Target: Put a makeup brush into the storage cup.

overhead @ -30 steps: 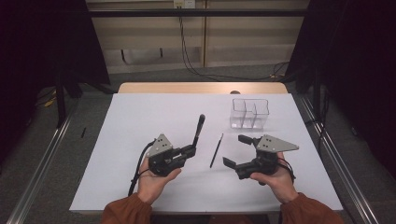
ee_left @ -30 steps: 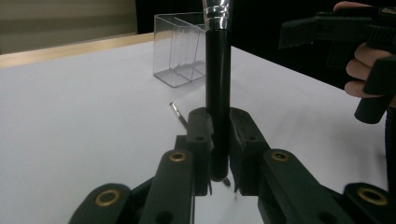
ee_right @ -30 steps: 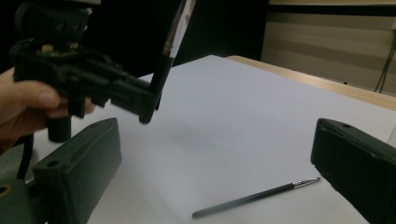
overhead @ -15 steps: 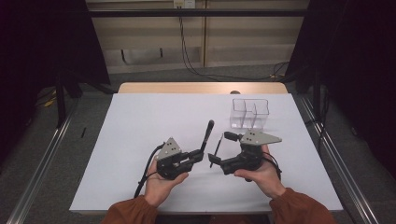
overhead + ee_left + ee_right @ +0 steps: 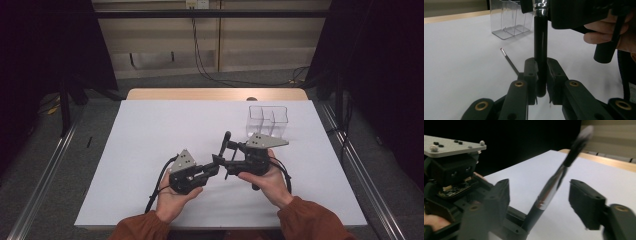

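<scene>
A black makeup brush (image 5: 223,148) with a silver ferrule (image 5: 545,196) stands nearly upright over the white table. My left gripper (image 5: 215,163) is shut on the lower end of its black handle (image 5: 540,52). In the right gripper view its dark bristle tip (image 5: 582,136) points up and away. My right gripper (image 5: 227,153) is open, with one jaw on each side of the brush near the ferrule and not touching it; the right gripper view shows this gripper (image 5: 540,188) straddling the shaft. A thin dark stick (image 5: 509,60) lies on the table just beyond my left gripper (image 5: 541,66).
A clear plastic container (image 5: 267,120) with compartments stands at the back right, also seen in the left gripper view as the clear container (image 5: 509,17). The white table cover (image 5: 150,130) spreads wide to the left and ahead. The table's wooden far edge (image 5: 215,94) lies beyond.
Both hands have come together near the table's middle. The left gripper carried the brush rightward; the right gripper moved left and forward until its open jaws came around the brush.
</scene>
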